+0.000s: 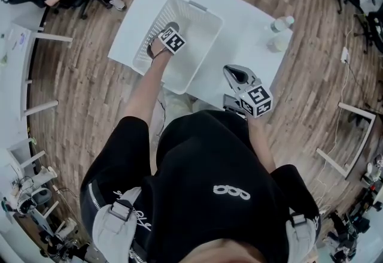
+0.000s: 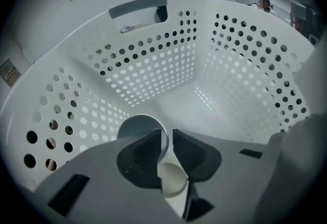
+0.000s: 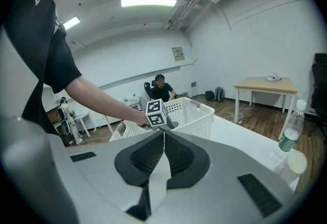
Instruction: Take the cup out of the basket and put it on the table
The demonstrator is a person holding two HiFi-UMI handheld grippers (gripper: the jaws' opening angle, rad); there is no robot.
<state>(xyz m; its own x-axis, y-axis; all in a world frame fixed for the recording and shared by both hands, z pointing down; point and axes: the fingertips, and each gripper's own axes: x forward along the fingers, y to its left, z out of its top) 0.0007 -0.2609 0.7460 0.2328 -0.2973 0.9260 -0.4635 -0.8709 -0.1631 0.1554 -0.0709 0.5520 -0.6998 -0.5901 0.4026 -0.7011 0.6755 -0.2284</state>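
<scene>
Head view: left gripper point(image 1: 167, 33) is inside the basket point(image 1: 198, 8) on the table point(image 1: 242, 34). Right gripper point(image 1: 232, 70) is over the table's near edge, outside the basket.

Left gripper view: cup point(image 2: 137, 129) sits on the basket floor by the left wall, mouth toward the camera. Jaws are a narrow gap apart and straddle the cup's rim, left jaw inside the mouth, right jaw outside. A sliver shows at the right jaw, so not clamped.

Right gripper view: jaws closed tight, nothing between them. Bottle point(image 3: 291, 133) stands at the table's right.
</scene>
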